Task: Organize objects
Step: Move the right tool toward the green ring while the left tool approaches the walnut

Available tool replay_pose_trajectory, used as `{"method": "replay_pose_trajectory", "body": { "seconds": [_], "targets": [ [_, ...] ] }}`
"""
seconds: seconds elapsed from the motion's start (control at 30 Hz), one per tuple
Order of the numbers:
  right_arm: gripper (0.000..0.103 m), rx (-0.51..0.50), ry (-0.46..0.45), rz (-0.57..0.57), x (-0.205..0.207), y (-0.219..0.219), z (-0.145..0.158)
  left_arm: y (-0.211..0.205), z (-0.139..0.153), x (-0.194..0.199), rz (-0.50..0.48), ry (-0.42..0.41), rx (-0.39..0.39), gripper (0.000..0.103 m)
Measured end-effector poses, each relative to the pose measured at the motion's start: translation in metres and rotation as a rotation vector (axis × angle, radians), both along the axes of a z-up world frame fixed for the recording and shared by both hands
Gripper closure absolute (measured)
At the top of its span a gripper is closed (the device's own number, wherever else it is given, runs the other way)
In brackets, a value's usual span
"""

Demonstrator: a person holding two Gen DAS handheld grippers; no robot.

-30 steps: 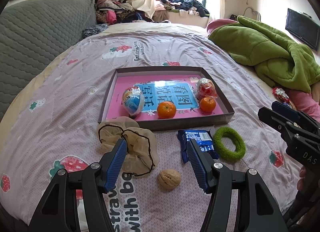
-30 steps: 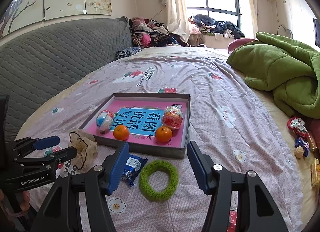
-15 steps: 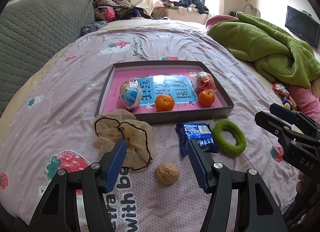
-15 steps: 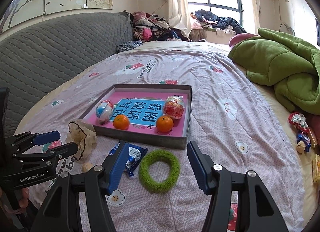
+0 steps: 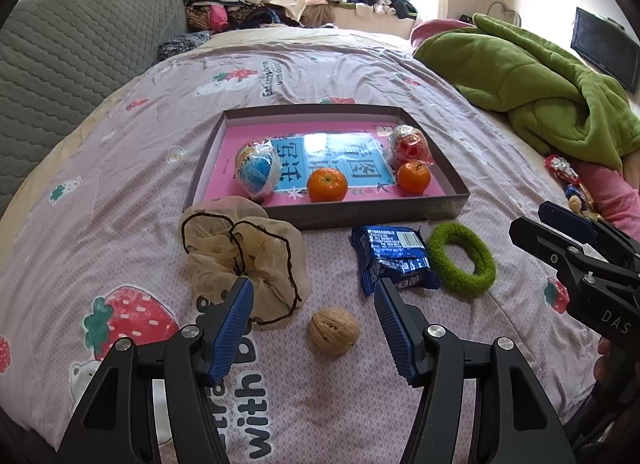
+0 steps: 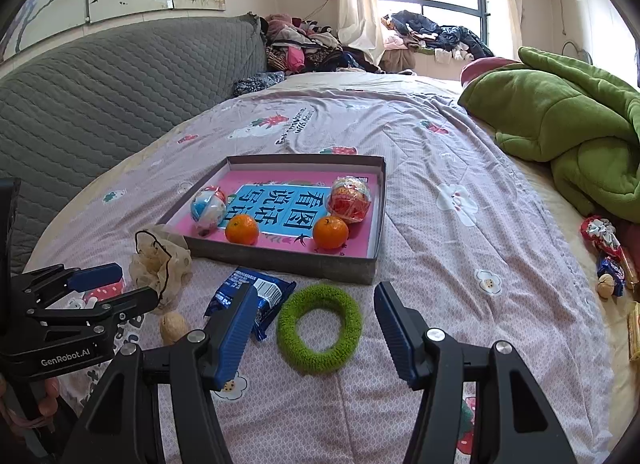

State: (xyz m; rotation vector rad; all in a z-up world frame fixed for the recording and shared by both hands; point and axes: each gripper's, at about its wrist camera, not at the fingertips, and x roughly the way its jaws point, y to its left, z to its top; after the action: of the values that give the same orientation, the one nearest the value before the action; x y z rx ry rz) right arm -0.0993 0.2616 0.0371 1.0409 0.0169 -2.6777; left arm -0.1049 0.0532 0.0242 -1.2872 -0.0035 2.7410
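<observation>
Bed (image 5: 360, 76), covered by a lilac strawberry-print sheet; quilted grey headboard along one side. Lying directly on it: shallow cardboard tray (image 5: 332, 218); beige mesh scrunchie (image 5: 244, 256), walnut (image 5: 334, 330), blue snack packet (image 5: 394, 258) and green ring (image 5: 460, 260) just before the tray. Crumpled green blanket (image 5: 532, 80) and small wrapped sweets (image 5: 566, 178) lie well apart at the far edge.

**What we cannot see well**

The left gripper (image 6: 120, 284) hides part of the walnut (image 6: 173, 327). The right gripper's finger (image 6: 234, 328) covers a corner of the blue snack packet (image 6: 256, 292). The small sweets (image 6: 608, 260) at the bed's edge are too tiny to tell apart.
</observation>
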Motion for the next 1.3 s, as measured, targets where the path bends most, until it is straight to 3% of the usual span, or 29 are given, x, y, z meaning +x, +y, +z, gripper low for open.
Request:
{"method": "replay_pose_trajectory", "body": {
  "seconds": [0.63, 1.3],
  "targets": [
    [0.043, 0.027, -0.047, 0.005, -0.001, 0.0, -0.017, 0.001, -0.03, 0.008, -0.02, -0.071, 0.003, 0.039],
    [0.043, 0.027, -0.143, 0.015, -0.003, -0.001, -0.036, 0.001, -0.041, 0.011, -0.029, -0.111, 0.014, 0.039]
  ]
}}
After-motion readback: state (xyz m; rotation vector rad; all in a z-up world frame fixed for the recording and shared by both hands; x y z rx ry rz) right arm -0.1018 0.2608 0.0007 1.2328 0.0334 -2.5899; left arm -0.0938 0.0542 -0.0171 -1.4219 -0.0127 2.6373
